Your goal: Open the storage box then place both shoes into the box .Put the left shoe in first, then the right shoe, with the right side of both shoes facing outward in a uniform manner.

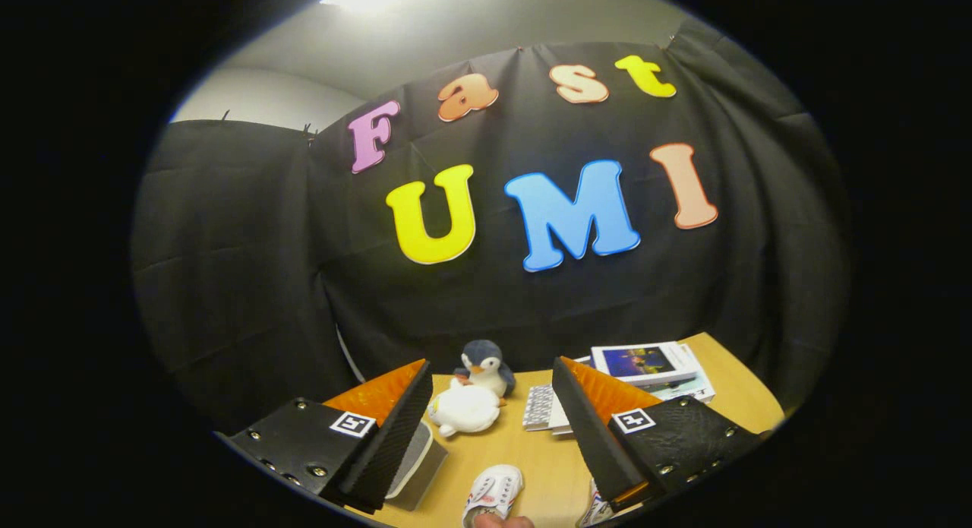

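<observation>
Hovering above the wooden table (547,467), the gripper (493,429) stands wide open with nothing between its fingers. One white shoe (493,494) lies on the table below the gap at the near edge, another shoe (596,509) (barely visible) beside the right finger. Beyond them sit a plush penguin (474,391) and, toward the far right corner, stacked books (645,368).
</observation>
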Motion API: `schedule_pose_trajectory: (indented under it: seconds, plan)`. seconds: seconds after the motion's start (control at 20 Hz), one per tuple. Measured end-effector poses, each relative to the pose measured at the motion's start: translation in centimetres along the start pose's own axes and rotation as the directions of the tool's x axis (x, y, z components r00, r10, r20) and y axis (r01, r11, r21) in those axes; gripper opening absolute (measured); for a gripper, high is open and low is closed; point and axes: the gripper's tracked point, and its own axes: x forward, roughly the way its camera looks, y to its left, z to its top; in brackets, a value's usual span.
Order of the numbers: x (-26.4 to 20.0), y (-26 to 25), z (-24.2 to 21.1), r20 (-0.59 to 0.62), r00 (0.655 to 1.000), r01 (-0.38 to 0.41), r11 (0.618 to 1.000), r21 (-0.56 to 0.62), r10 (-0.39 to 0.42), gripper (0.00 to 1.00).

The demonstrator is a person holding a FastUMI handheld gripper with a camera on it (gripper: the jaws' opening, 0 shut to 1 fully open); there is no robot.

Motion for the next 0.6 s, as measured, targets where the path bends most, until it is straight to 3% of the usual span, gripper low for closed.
schedule_pose_trajectory:
  seconds: [0.15,0.3,0.6]
  plan:
    - [1.8,2.3,-4.9,-0.120,0.985,-0.114,0.988,0.101,0.125,0.97]
    - [2.9,4.8,-9.2,-0.222,0.944,-0.196,0.957,0.213,0.243,0.96]
    - [4.0,7.5,-16.7,-0.324,0.866,-0.176,0.840,0.513,0.380,0.96]
